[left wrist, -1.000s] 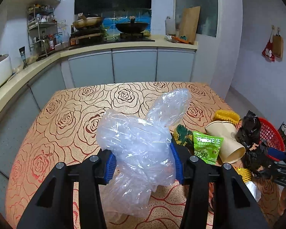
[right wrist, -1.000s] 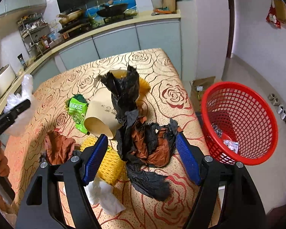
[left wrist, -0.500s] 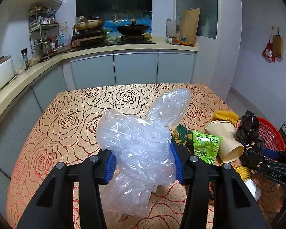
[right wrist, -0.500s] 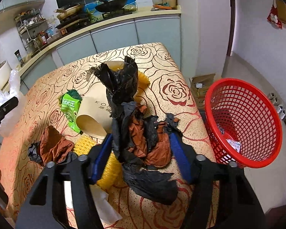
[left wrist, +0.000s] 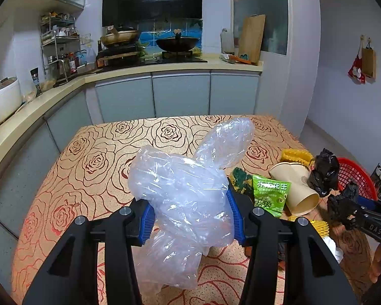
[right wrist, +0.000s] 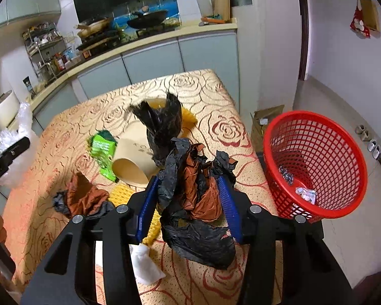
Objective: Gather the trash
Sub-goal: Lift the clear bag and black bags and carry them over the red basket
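Observation:
My left gripper (left wrist: 190, 213) is shut on a crumpled clear plastic bag (left wrist: 188, 193) held above the rose-patterned table (left wrist: 94, 157). My right gripper (right wrist: 189, 203) is shut on a crumpled black and brown plastic bag (right wrist: 195, 193), lifted above the table near its right edge. The red mesh basket (right wrist: 315, 162) stands on the floor to the right of the table and holds a few scraps. The right gripper with its black bag also shows in the left wrist view (left wrist: 343, 203).
On the table lie a tan paper cup (right wrist: 132, 160), a green snack packet (right wrist: 102, 152), yellow foam netting (right wrist: 122, 195), another brown and black bag (right wrist: 83, 200) and white tissue (right wrist: 144, 264). A cardboard box (right wrist: 264, 124) sits on the floor by the basket.
My right gripper has closed on the black and brown bag and lifted it up off the table. My left gripper has risen slightly, still holding the clear bag.

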{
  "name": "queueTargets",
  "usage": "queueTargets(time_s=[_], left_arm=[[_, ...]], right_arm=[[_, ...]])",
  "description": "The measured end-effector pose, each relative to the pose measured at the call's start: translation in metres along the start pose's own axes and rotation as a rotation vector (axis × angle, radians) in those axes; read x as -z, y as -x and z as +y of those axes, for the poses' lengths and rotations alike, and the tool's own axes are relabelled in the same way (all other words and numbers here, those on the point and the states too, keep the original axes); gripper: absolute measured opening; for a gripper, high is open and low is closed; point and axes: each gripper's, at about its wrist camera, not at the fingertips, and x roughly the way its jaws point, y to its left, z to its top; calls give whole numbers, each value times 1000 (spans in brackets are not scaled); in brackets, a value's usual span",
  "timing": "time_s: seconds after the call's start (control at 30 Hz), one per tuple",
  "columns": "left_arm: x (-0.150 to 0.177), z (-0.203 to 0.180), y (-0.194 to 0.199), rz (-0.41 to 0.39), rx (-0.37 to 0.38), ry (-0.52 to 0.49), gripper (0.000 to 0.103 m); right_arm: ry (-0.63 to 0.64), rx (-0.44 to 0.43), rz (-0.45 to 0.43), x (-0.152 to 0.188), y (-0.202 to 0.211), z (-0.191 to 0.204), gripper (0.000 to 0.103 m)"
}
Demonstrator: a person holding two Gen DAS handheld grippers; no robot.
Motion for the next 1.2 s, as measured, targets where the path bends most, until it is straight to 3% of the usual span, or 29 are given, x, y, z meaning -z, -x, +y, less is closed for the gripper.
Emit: queueTargets(time_s=[0.43, 1.2], left_arm=[[-12, -27, 19, -49, 44, -34, 46], [-42, -134, 29, -113, 250, -145, 46]], right_arm=[[-15, 25, -135, -17, 55, -14, 47], [-103, 148, -252, -28, 104, -75, 47]])
